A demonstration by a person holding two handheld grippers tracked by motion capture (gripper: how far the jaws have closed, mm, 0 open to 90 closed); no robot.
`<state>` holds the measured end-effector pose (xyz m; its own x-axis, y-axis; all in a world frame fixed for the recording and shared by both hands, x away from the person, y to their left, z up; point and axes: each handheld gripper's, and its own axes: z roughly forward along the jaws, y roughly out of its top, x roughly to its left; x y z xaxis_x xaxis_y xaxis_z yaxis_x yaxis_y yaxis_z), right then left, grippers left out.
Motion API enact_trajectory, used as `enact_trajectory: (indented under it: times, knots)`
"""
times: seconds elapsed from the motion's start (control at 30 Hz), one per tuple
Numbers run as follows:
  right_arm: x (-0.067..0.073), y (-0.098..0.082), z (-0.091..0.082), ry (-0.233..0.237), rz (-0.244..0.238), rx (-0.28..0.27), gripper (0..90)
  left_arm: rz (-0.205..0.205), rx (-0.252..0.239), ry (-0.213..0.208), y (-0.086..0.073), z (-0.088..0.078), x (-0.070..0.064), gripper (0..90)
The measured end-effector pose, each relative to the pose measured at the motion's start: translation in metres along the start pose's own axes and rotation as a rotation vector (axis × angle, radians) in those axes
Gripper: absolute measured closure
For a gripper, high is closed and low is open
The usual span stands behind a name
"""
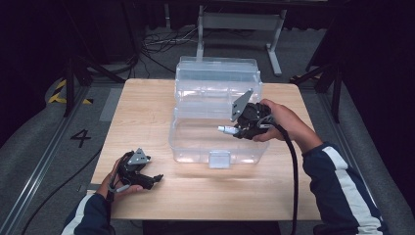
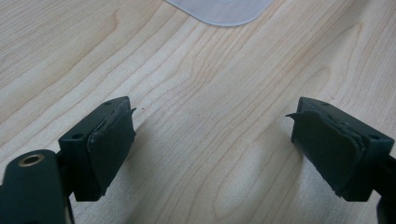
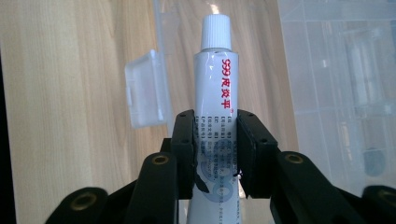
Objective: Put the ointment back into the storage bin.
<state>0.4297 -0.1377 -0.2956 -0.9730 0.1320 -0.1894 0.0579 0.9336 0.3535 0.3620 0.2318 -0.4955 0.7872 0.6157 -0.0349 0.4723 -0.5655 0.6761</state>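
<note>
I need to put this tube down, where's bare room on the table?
Bare wood lies between the clear box and the table's near edge, and left of the box. The left gripper crowds the near-left corner.

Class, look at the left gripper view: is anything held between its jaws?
No, the left gripper stands open over bare wooden table.

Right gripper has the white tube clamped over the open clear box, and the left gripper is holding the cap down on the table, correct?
Not quite. The left gripper holds nothing: the left gripper view shows its jaws standing wide apart over bare table. The rest stands: the right gripper clamps the white tube, cap on, over the open clear box.
</note>
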Motion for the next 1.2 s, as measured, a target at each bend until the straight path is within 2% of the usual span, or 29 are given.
enact_trajectory:
  times: [0.2,0.53,0.83,1.2]
  knots:
    - [-0.005,0.003,0.007,0.008,-0.001,0.019,70.5,0.0,0.0,0.001,0.0,0.0,0.0,13.6]
    - [-0.02,-0.002,0.032,0.033,0.028,0.07,70.5,0.0,0.0,0.002,0.0,0.0,0.0,13.6]
    - [-0.03,-0.009,0.067,0.068,0.049,0.126,70.5,0.0,0.0,0.003,0.0,0.0,0.0,13.6]
    - [-0.037,-0.019,0.089,0.081,0.067,0.157,70.5,0.0,0.0,0.002,0.0,0.0,0.0,13.6]
